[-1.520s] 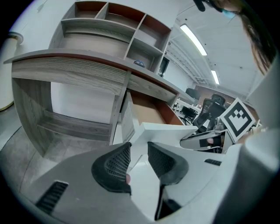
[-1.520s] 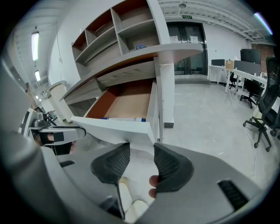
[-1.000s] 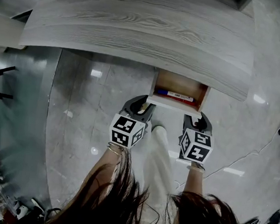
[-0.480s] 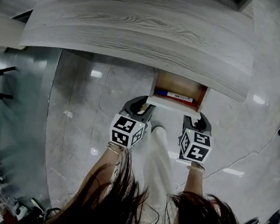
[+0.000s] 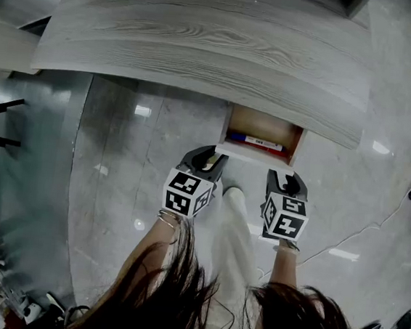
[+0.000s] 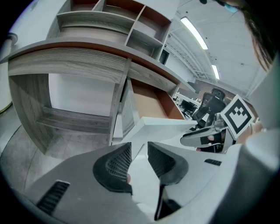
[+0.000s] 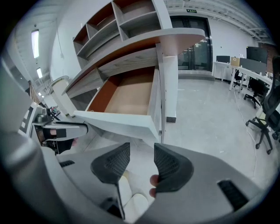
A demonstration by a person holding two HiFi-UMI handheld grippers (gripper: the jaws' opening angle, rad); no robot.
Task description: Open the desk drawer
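The desk drawer (image 5: 261, 133) stands pulled out from under the grey wood desk top (image 5: 203, 43), showing its brown inside and a red and blue flat item (image 5: 255, 140). Its white front panel (image 5: 254, 156) faces me. My left gripper (image 5: 204, 160) hangs just below the panel's left end, open, with nothing between its fingers. My right gripper (image 5: 285, 182) is open below the right end, a little apart from the panel. In the left gripper view the left gripper (image 6: 139, 159) points at the panel's corner (image 6: 166, 127). In the right gripper view the right gripper (image 7: 142, 162) faces the drawer (image 7: 131, 94).
Polished grey floor (image 5: 115, 187) lies under the desk. The person's pale trouser leg (image 5: 237, 229) and dark hair fill the lower middle. A cable (image 5: 375, 222) runs over the floor at right. Shelves (image 7: 127, 17) rise above the desk, and office chairs (image 7: 269, 113) stand far right.
Both grippers have drawn back a little from the drawer's front panel, the right one more visibly. The drawer stays open about as far as before.
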